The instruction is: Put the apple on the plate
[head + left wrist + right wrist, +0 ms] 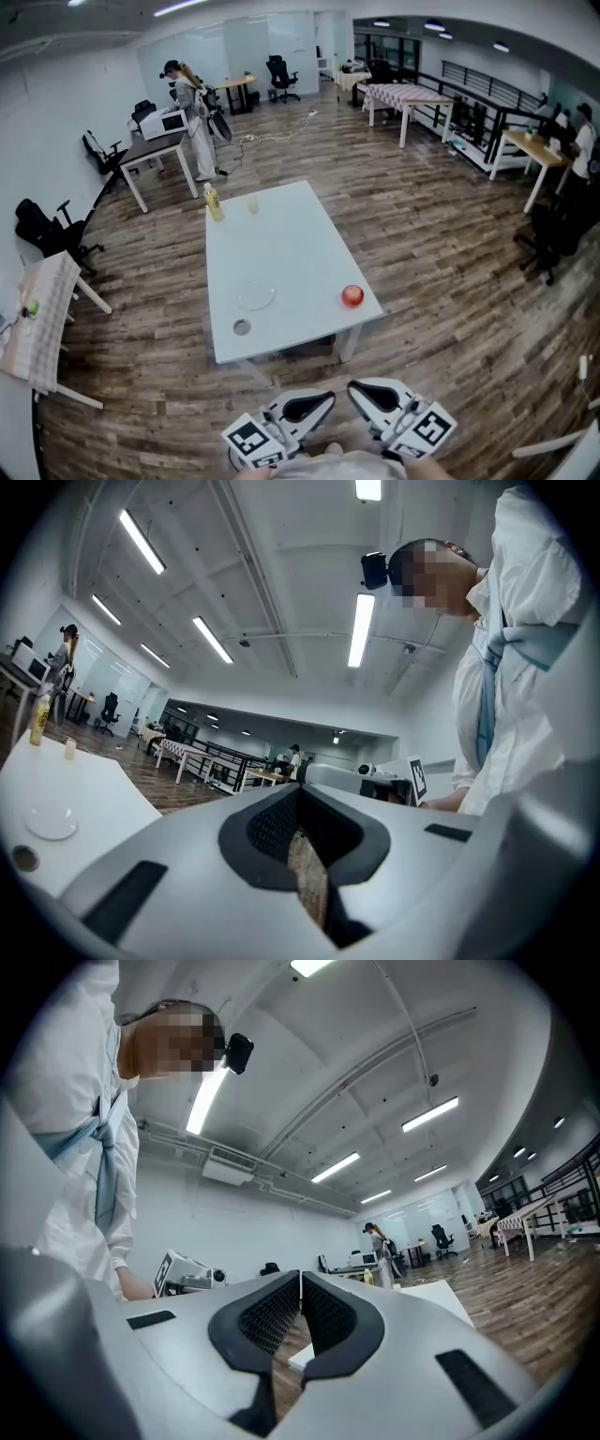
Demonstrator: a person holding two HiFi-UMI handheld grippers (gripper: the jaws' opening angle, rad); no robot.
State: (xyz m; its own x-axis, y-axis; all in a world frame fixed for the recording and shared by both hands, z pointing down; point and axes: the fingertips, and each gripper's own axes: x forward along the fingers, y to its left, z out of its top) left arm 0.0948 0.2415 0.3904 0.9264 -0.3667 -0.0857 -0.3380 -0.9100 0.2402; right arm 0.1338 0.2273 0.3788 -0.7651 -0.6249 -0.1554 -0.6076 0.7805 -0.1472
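A red apple (pixel 352 296) lies near the right front corner of the white table (pixel 281 244). A clear plate (pixel 255 296) rests to its left on the same table and shows small in the left gripper view (pixel 52 822). Both grippers hang close to the person's body, well short of the table's front edge. My left gripper (pixel 322 399) (pixel 298 791) is shut, nothing between its pads. My right gripper (pixel 362 387) (pixel 300 1279) is shut and empty too. The apple appears in neither gripper view.
At the table's far end stand a yellow bottle (pixel 214 202) and a small cup (pixel 252 203). A small round object (pixel 242 327) lies near the front left. Another person (pixel 195 117) stands by a desk at the back; chairs and tables line the room.
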